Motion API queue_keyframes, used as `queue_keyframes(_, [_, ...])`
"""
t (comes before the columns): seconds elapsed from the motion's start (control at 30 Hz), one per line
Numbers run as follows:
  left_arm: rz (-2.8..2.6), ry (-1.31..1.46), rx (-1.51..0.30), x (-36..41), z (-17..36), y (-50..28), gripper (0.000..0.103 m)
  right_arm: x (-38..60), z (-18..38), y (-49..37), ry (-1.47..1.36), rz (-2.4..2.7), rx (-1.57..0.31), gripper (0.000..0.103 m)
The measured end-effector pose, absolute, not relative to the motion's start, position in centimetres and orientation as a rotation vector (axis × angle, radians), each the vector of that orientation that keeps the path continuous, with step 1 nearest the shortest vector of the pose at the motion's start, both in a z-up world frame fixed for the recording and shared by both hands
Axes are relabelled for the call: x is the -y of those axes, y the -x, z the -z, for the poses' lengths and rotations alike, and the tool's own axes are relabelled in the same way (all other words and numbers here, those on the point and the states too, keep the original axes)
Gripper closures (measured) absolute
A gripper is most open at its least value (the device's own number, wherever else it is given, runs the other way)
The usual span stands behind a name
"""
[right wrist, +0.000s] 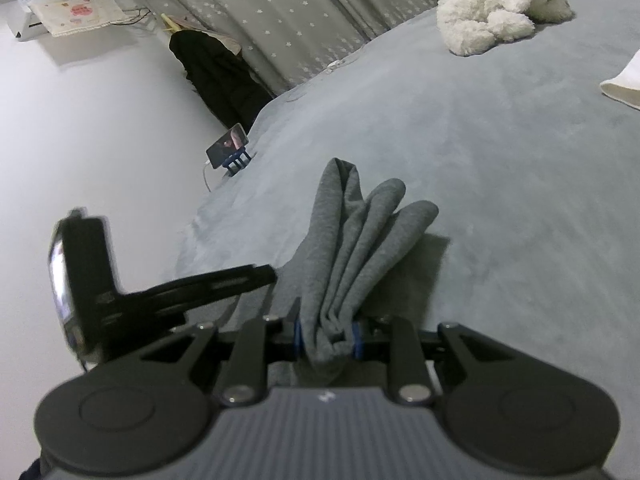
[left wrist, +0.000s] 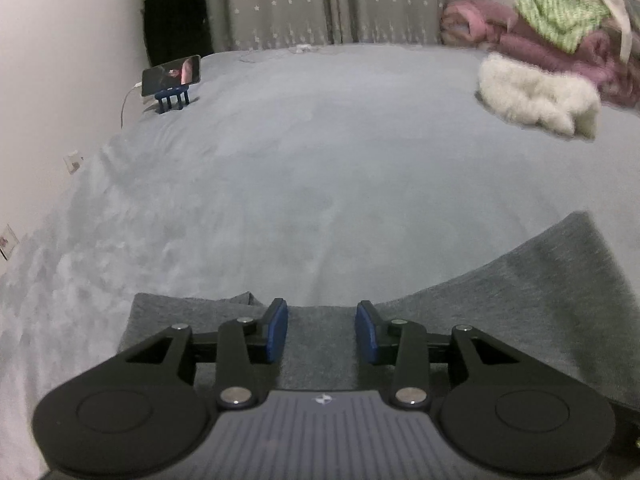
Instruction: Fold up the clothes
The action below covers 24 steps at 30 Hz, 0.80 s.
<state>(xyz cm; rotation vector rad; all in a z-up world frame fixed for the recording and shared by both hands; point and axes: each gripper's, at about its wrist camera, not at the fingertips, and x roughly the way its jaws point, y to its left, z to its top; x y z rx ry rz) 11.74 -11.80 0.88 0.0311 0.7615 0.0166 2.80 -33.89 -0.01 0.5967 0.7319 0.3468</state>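
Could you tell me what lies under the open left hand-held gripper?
Dark grey garment spread on the grey bed cover lies beneath the left hand-held gripper; the gripper body hides the rest.

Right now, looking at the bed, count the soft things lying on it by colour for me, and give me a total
Grey garment, pinched in the right gripper: 1
White fluffy item: 1
Pink bundle: 1
Green striped piece: 1
Cream fabric at the right-wrist view's edge: 1
Total: 5

The far pile may hide more. The left gripper holds nothing.
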Motion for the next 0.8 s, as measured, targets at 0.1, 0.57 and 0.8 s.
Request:
queue_keyframes(0.1, [0.004,0.024,-0.754,10.5,-1.5,-9.3,0.067,33.9,-0.1,-2.8,-0.597,-0.349,-0.734,0.083])
queue_keyframes(0.57, [0.046,-0.171,-0.697,12.8,0.1,-2.8,0.060,33.4,-0.5,-2.3,-0.562,-0.350,-0.717,0.083])
queue_keyframes(0.8, [0.052,-0.166,-0.696,12.7,0.1,-1.8,0.060,33.4,-0.6,-2.3,-0.560,-0.355,-0.715,0.083])
